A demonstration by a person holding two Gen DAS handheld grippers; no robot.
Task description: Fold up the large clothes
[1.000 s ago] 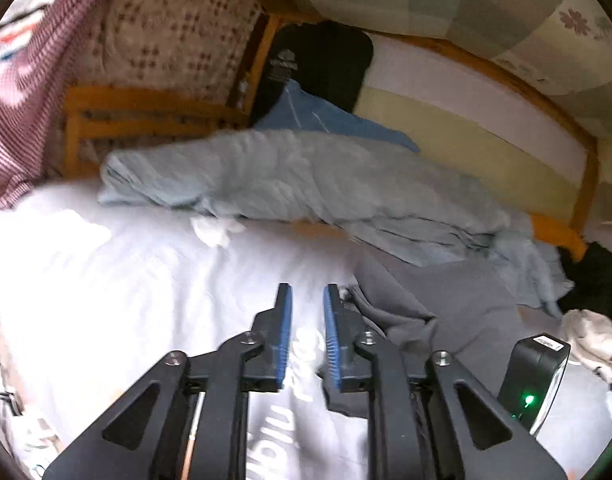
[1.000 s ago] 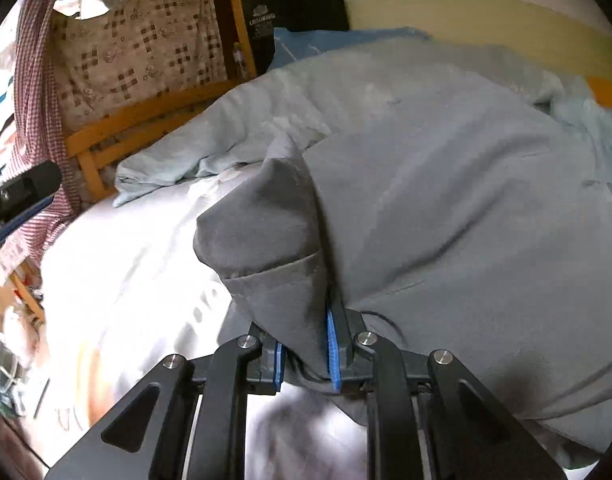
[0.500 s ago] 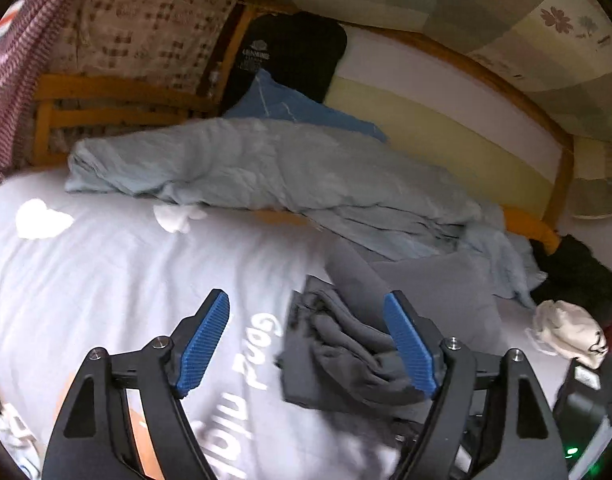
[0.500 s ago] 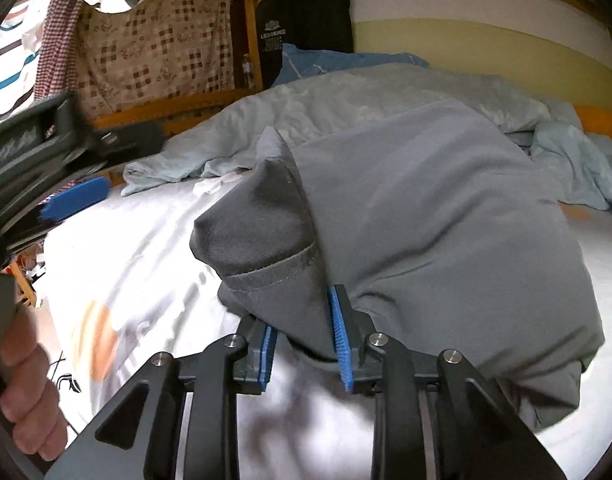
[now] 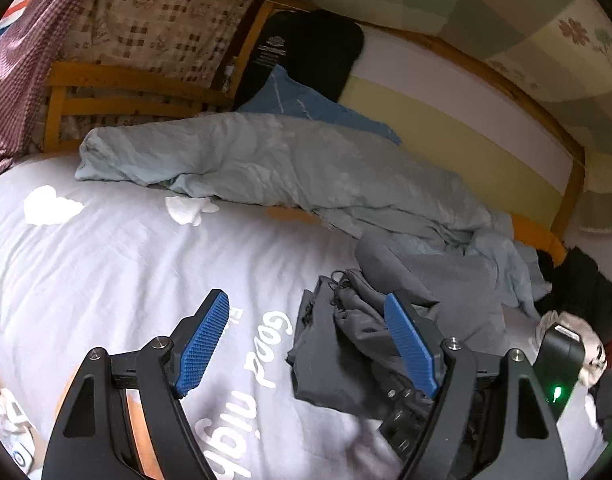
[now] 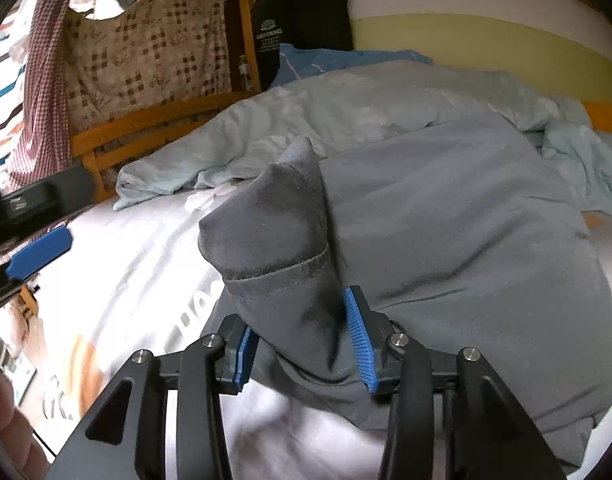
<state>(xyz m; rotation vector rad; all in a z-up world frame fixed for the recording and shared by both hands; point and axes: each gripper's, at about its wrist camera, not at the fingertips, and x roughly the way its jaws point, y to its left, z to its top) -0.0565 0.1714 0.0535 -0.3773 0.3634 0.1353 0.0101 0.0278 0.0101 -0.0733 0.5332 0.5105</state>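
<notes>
We have let go: our left gripper (image 5: 306,344) stands wide apart over the bedsheet (image 5: 105,264), our right gripper (image 6: 301,344) has just been opening around the grey garment (image 6: 446,220) heaped at its twelve o'clock, so this fold looks laid

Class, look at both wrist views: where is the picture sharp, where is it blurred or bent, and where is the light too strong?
Left wrist view: the fisheye bends the wooden bed frame into an arc, the white patches on the sheet are blown out, and the near sheet is smeared. Right wrist view: the grey garment looks sharp, the sheet glares white, and the lower left edge is blurred.
</notes>
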